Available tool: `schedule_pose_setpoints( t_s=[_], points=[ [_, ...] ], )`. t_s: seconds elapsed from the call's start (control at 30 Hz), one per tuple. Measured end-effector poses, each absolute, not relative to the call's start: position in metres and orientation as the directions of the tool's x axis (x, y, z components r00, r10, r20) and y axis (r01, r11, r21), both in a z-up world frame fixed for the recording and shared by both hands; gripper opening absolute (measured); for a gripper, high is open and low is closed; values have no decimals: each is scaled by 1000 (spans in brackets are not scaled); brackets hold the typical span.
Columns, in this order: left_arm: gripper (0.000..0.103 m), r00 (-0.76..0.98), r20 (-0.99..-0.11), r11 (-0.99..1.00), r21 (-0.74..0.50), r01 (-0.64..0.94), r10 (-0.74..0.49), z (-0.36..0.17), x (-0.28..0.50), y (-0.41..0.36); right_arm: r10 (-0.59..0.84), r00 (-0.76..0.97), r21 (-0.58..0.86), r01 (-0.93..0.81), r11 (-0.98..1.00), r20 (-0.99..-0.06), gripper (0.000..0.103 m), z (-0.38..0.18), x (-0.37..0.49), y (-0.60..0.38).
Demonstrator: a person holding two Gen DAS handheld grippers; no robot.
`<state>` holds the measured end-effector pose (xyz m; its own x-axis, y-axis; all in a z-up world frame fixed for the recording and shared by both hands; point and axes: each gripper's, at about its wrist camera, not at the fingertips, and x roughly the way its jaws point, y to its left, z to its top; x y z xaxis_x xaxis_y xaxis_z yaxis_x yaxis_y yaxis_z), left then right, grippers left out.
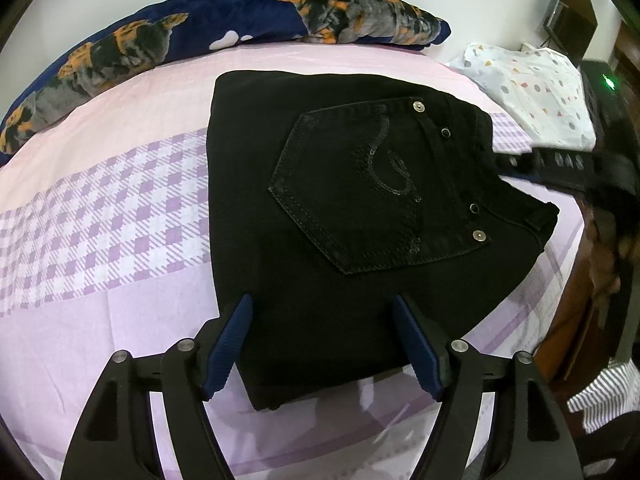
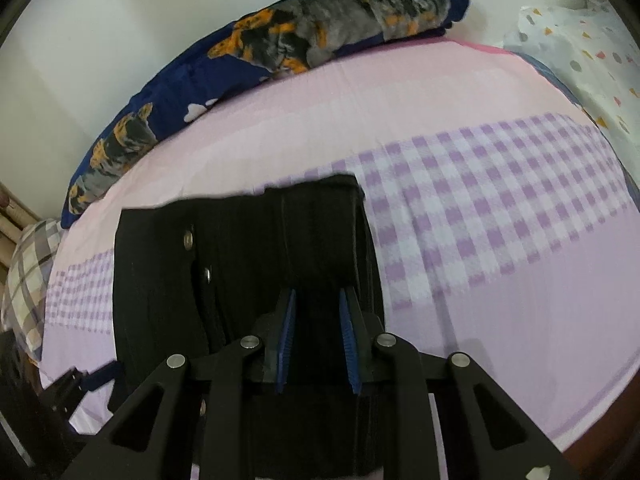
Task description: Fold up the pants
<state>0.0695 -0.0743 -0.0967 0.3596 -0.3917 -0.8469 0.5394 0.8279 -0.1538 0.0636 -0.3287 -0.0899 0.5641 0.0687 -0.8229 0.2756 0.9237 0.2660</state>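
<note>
The black pants (image 1: 360, 208) lie folded on the checked bedsheet (image 1: 120, 208); the left gripper (image 1: 322, 312) gapes wide over their near edge, gripping nothing; the right gripper (image 2: 317, 300) stands narrowed around dark fabric, though blur hides whether its pads (image 2: 287, 336) press.

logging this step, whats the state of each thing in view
pants: folded into a compact block, flat on the bed, back pocket up
left gripper: open, jaws wide over the pants' near edge, nothing pinched
right gripper: jaws narrow, black cloth between the pads, contact unclear
blanket: bunched along the bed's far edge
sheet: spread smooth
pillow: lying at the bed's corner
</note>
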Motion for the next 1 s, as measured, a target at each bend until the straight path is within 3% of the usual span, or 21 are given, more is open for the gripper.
schedule_pose_setpoints(
  t_s=[0.23, 0.33, 0.43, 0.57, 0.77, 1.0],
  points=[
    [75, 378, -847, 839, -135, 526, -373, -95, 67, -76, 34, 564, 256, 320, 912, -825, 29, -88, 33, -319],
    [75, 411, -842, 848, -95, 522, -348, -91, 64, -77, 21, 512, 243, 370, 897, -859, 70, -96, 24, -316],
    [75, 452, -830, 858, -57, 511, -325, -84, 59, -75, 85, 533, 348, 416, 840, -842, 67, -107, 11, -323],
    [75, 512, -807, 873, -10, 488, -295, -73, 54, -71, -1, 536, 236, 372, 898, -844, 68, -92, 11, -309],
    [75, 578, -775, 893, 41, 448, -254, -56, 52, -63, -3, 541, 245, 386, 889, -841, 68, -86, 6, -311],
    [75, 608, -761, 914, 49, 403, -227, -41, 50, -58, -95, 614, 142, 326, 935, -783, 72, -52, -10, -285]
  ],
)
